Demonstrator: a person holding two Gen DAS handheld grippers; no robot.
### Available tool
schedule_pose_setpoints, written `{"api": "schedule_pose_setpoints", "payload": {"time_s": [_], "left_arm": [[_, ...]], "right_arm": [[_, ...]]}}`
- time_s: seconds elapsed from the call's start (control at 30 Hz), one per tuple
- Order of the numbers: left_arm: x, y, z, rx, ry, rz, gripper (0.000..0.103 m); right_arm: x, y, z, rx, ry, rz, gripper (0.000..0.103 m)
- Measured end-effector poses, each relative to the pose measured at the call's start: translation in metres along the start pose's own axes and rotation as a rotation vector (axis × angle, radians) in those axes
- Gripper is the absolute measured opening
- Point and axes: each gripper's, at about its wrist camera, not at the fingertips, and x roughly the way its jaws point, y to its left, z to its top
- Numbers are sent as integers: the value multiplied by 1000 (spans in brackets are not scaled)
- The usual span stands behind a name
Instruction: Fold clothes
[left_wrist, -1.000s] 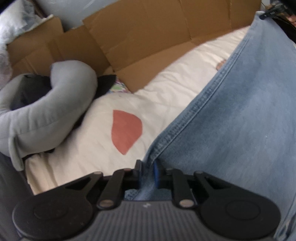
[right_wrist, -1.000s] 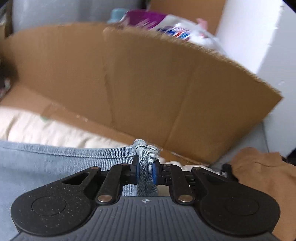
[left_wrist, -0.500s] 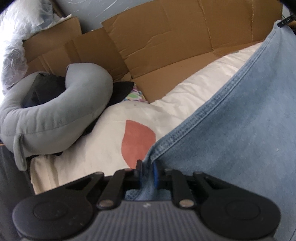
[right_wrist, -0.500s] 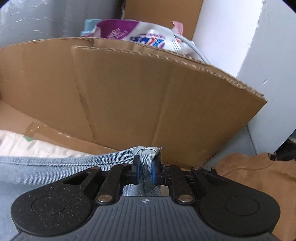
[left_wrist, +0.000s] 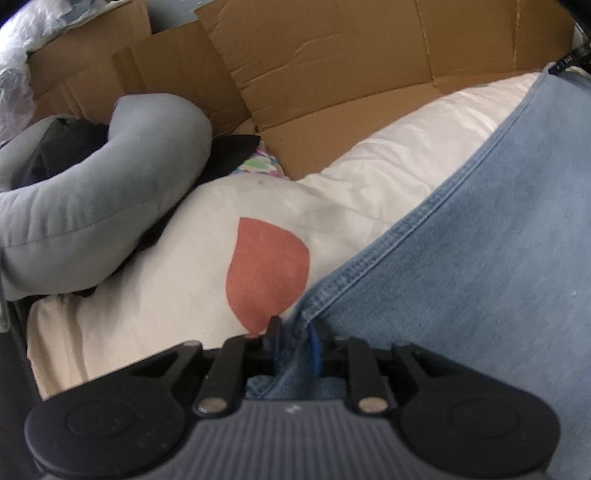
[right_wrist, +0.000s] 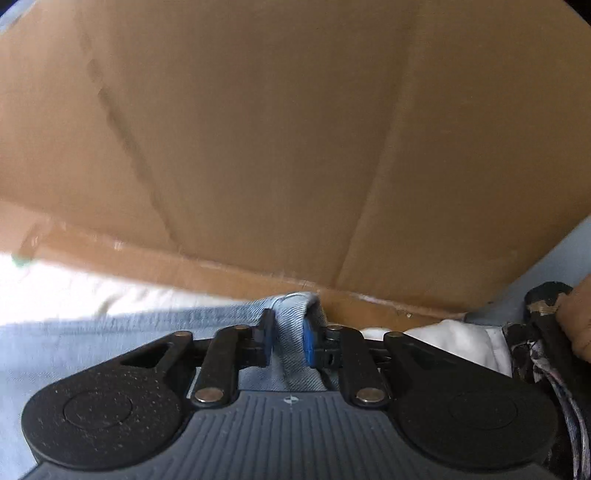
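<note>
1. Left gripper (left_wrist: 294, 338) pinches the jeans (left_wrist: 480, 258) at a hemmed corner, lower centre, denim spreading right over the white bedding (left_wrist: 166, 295).
2. Right gripper (right_wrist: 290, 341) clamps a bunched denim fold, cardboard (right_wrist: 295, 129) filling the frame above.

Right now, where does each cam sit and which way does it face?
Left wrist: on the left gripper, looking forward over light blue denim jeans, cream bedding and a grey U-shaped pillow; only its fingers show.
Right wrist: on the right gripper, facing a brown cardboard wall; only its fingers show.
Shared: jeans, cardboard, bedding.
</note>
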Motion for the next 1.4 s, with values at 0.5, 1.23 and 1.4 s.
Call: {"api": "schedule_pose_setpoints", "payload": {"time_s": [0.5, 1.23, 1.4], "left_arm": [[-68, 65, -36, 19, 63, 62, 28], [-46, 107, -81, -40, 164, 12, 48], [-46, 128, -77, -80, 161, 40, 36]], "right_arm": [[-56, -17, -1, 5, -17, 60, 43], [-53, 7, -23, -106, 55, 46, 58], [-49, -3, -26, -91, 57, 33, 58]]}}
